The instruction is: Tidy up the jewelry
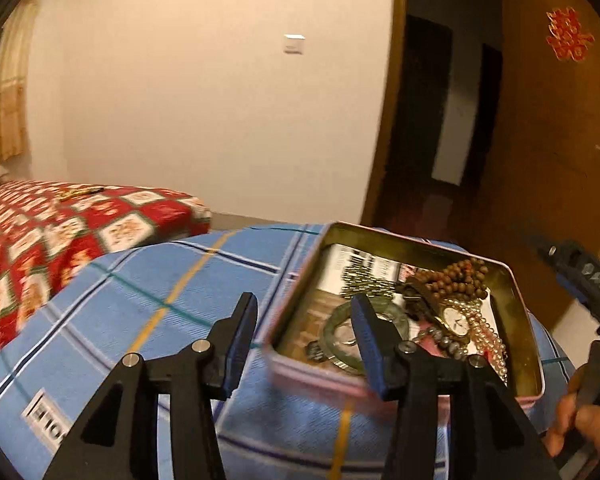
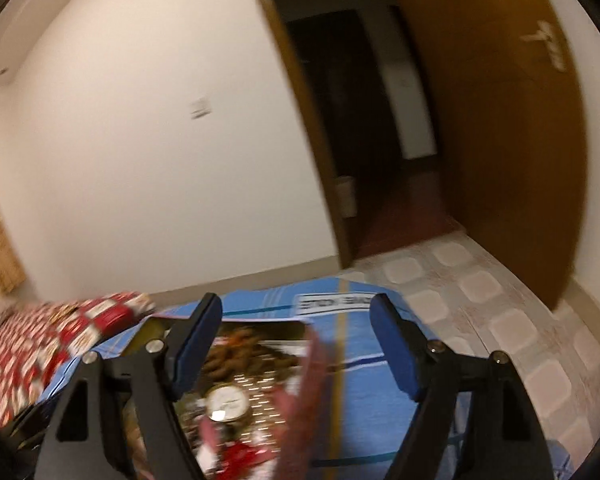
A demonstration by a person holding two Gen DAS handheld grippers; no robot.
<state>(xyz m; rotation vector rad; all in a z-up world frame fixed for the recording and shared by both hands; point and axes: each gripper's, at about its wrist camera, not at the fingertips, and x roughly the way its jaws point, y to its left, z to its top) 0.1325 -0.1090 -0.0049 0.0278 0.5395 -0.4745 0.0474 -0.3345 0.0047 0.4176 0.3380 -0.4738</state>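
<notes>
An open pink tin box (image 1: 520, 308) sits on a blue plaid cloth (image 1: 148, 288). Inside lie a green jade bangle (image 1: 332, 328), brown wooden beads (image 1: 456, 278), a gold watch (image 1: 456, 322), a pearl strand (image 1: 488, 340) and a gold chain (image 1: 364, 280). My left gripper (image 1: 304, 336) is open and empty, its jaws straddling the box's left wall. My right gripper (image 2: 296, 344) is open and empty above the box's right wall (image 2: 320, 360); the watch (image 2: 226, 402) and beads (image 2: 244, 350) show blurred below. The right gripper's body shows in the left wrist view (image 1: 584, 284).
A bed with a red patterned cover (image 1: 60, 224) lies to the left, with a small gold object (image 1: 76, 193) on it. A wooden door (image 1: 552, 140) stands open onto a dark hallway (image 1: 440, 120). Tiled floor (image 2: 480, 300) is beyond the cloth.
</notes>
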